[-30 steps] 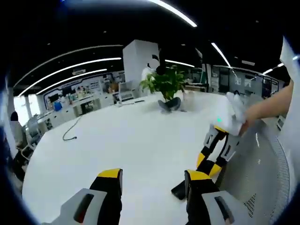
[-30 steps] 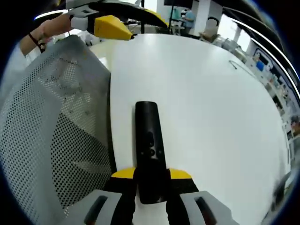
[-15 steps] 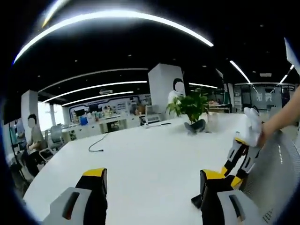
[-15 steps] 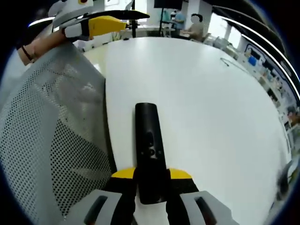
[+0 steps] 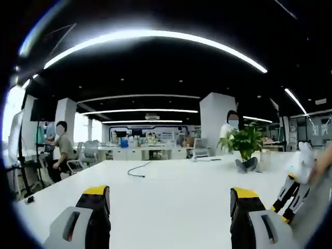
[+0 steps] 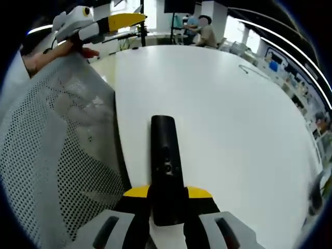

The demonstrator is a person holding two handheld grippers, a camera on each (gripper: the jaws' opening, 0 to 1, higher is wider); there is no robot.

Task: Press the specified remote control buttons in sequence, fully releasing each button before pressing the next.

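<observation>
right gripper (image 6: 167, 196) at bottom centre of the right gripper view, fingers (image 6: 136, 193) pinching the near end of the black remote control (image 6: 166, 165), which lies lengthwise up the middle of the frame on the white desk (image 6: 233, 119). perforated grey chair back (image 6: 57, 155) along the left. left gripper (image 5: 168, 199) at the bottom of the left gripper view, fingers (image 5: 96, 193) spread wide, holding nothing, raised over the desk. potted plant (image 5: 246, 148) at right.

A mesh chair back (image 6: 57, 155) crowds the bare white table's (image 6: 233, 129) edge.
</observation>
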